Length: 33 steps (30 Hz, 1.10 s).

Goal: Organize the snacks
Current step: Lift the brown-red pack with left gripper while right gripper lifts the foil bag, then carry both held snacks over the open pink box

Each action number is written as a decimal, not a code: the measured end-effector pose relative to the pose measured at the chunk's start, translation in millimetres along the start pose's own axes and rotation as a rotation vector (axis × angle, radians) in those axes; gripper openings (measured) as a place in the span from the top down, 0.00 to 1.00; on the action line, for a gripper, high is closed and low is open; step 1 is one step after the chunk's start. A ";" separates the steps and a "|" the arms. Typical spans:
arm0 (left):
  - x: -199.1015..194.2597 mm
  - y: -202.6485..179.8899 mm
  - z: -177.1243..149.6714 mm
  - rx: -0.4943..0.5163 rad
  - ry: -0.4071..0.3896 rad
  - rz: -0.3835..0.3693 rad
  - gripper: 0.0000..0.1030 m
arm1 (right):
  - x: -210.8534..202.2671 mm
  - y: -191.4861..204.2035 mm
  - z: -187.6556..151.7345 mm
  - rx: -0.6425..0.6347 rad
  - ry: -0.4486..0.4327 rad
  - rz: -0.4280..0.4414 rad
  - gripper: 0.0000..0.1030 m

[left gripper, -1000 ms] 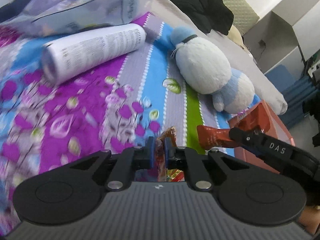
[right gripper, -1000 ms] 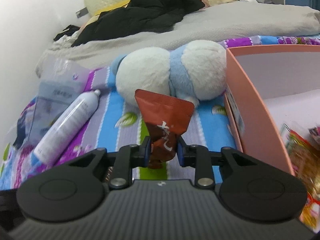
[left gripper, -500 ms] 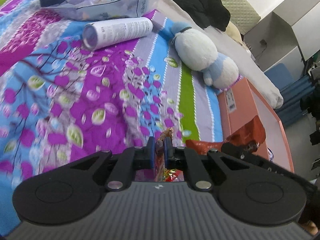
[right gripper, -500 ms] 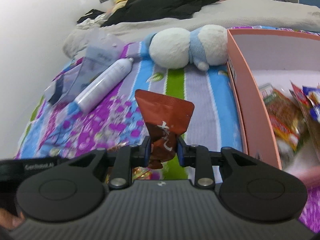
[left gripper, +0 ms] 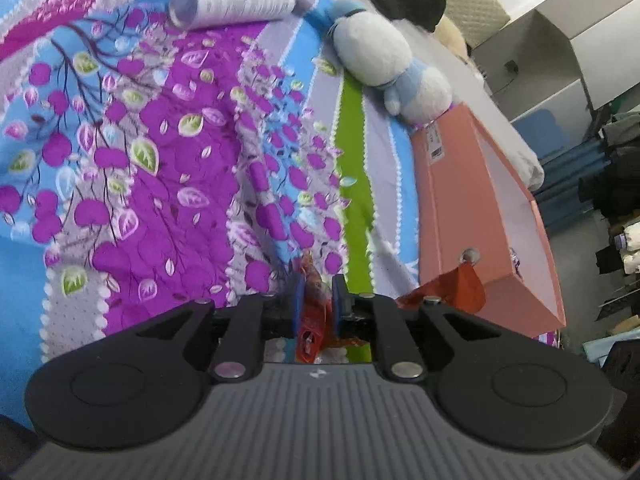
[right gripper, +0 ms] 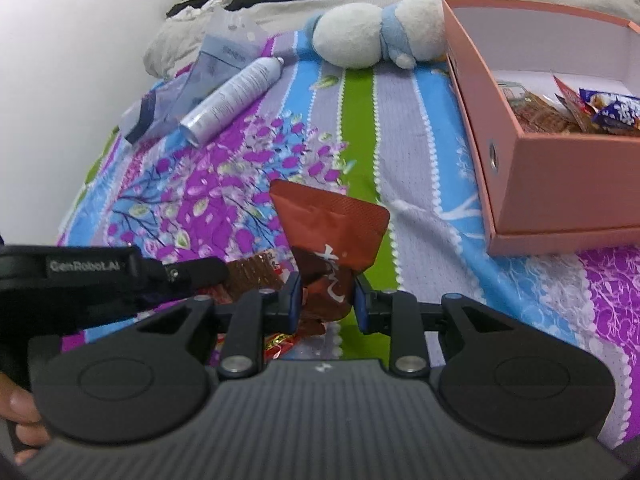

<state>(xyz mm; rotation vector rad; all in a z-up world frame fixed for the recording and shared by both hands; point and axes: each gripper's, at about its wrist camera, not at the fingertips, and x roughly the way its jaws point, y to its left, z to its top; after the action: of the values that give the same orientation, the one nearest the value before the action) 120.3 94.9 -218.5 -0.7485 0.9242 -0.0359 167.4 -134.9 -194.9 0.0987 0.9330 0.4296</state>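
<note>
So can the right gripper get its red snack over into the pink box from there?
Probably yes. The right gripper is shut on the red snack packet, and the pink box sits open-topped ahead to its right. Only bare bedspread lies between them, and the box holds snacks but has room.

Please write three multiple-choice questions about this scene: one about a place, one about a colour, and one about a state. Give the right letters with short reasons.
1. Where does the plush toy lie?
A. inside the pink box
B. on the bedspread beside the box's far end
C. on the spray can

2. What colour is the packet in the right tongs?
A. brown-red
B. green
C. white

3. What is the state of the left tongs?
A. open and empty
B. shut on a snack packet
C. resting inside the box

Answers:
1 B: the toy rests on the bedspread next to the pink box.
2 A: the brown-red packet shows between the pads.
3 B: the pads pinch a red snack packet.
</note>
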 end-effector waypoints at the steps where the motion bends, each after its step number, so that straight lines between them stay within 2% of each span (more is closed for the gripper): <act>1: 2.8 1.6 -0.4 -0.009 0.017 -0.012 0.80 | 0.5 -1.3 -2.0 0.002 0.004 -0.001 0.71; 4: 10.4 6.0 -3.2 -0.044 0.058 -0.041 0.70 | 0.5 -3.6 -6.1 0.001 0.006 -0.003 0.71; 7: 16.2 3.4 -6.9 -0.030 0.078 -0.029 0.52 | -0.1 -5.9 -8.1 0.004 0.002 -0.002 0.71; 16: 28.7 -3.7 -13.4 0.023 0.094 0.024 0.51 | 0.5 -13.9 -10.6 0.029 0.009 -0.002 0.71; 19: 31.1 -5.0 -15.1 0.030 0.079 0.052 0.54 | 0.9 -16.8 -10.1 0.038 0.010 -0.005 0.71; 21: 31.2 -6.9 -16.2 0.046 0.065 0.073 0.61 | 0.6 -19.7 -10.5 0.050 0.011 -0.006 0.71; 23: 32.1 -9.9 -17.5 0.073 0.058 0.095 0.74 | -0.2 -21.6 -10.9 0.055 0.010 -0.008 0.71; 25: 32.4 -13.5 -19.2 0.096 0.047 0.120 0.81 | -0.6 -23.8 -11.5 0.065 0.011 -0.004 0.71; 33: 18.1 -31.6 -20.3 0.191 0.014 0.159 0.87 | -9.0 -23.1 -10.8 0.044 -0.004 -0.008 0.71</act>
<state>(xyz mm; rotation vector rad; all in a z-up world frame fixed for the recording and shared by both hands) 125.5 53.5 -220.0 -0.4971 0.9766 0.0101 161.5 -160.6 -200.6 0.1361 0.9385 0.4012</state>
